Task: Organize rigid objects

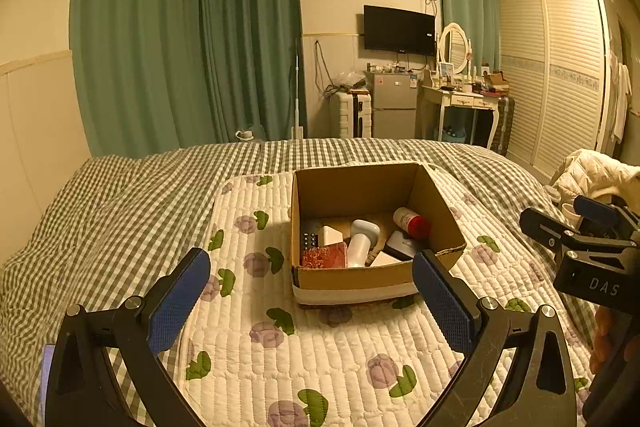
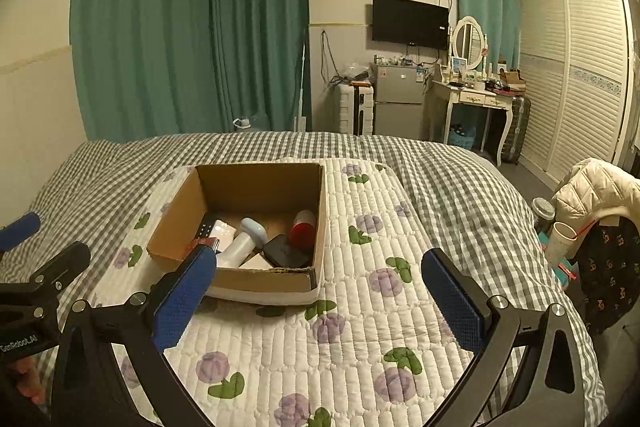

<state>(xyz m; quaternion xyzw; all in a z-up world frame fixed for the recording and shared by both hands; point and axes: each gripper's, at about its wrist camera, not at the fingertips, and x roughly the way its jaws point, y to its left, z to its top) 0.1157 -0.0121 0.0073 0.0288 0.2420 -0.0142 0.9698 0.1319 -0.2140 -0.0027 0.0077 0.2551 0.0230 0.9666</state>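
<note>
Resting on the floral quilted mat (image 1: 320,347) atop the checked bed (image 1: 100,211), one open cardboard box (image 1: 360,281) holds the sorted items: one red-capped bottle (image 1: 412,223), one white mushroom-shaped device (image 1: 362,239), one black case (image 1: 402,245), one red patterned packet (image 1: 324,255), one dark remote (image 1: 308,239) and two white blocks. The left gripper (image 1: 312,291) and right gripper (image 2: 320,291) are both spread and empty, short of the box. Only the right wrist view shows one paper cup with a straw (image 2: 562,241) beside the bed.
</note>
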